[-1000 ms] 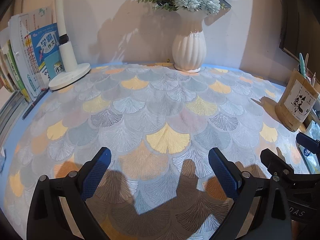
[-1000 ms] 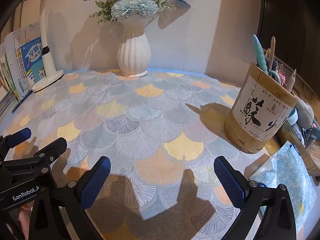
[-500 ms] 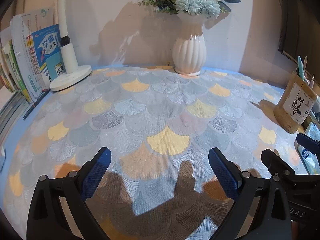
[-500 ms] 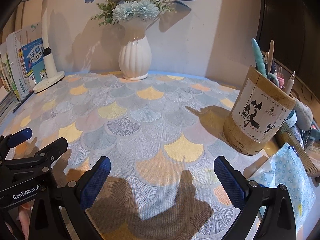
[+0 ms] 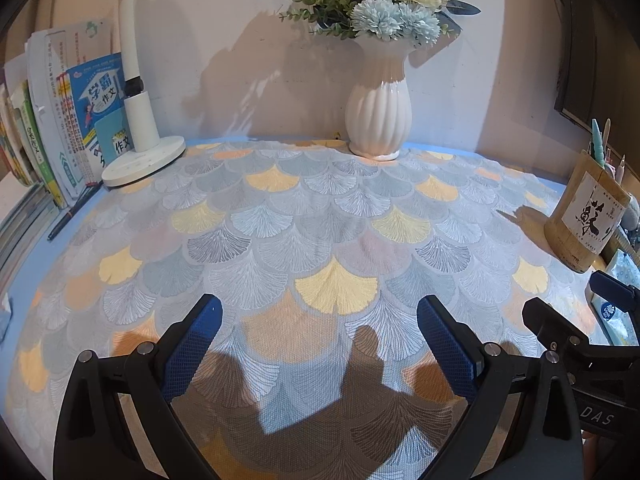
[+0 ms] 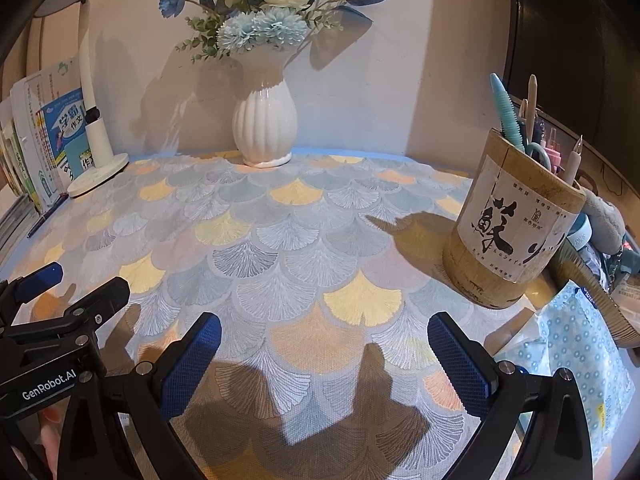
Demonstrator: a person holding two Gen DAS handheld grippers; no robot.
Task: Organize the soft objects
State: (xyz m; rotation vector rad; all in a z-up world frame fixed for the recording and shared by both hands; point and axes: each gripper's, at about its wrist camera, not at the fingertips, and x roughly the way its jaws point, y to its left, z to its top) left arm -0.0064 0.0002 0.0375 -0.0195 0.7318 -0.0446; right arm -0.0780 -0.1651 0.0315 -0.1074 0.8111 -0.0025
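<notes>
In the left wrist view, the left hand-held gripper [image 5: 318,340] hangs over the fan-patterned cloth [image 5: 320,232] on the counter with its blue pads spread wide and nothing between them, while a white vase [image 5: 378,120] stands at the back, a lamp base [image 5: 144,160] and books [image 5: 60,120] sit far left, and a bamboo pen holder [image 5: 584,216] stands far right. In the right wrist view, the right hand-held gripper [image 6: 324,354] is likewise wide apart and empty above the cloth, with the soft dotted tissue pack [image 6: 580,352] lying just right of its right finger, in front of the pen holder, and a grey plush toy [image 6: 604,216] tucked behind that holder.
</notes>
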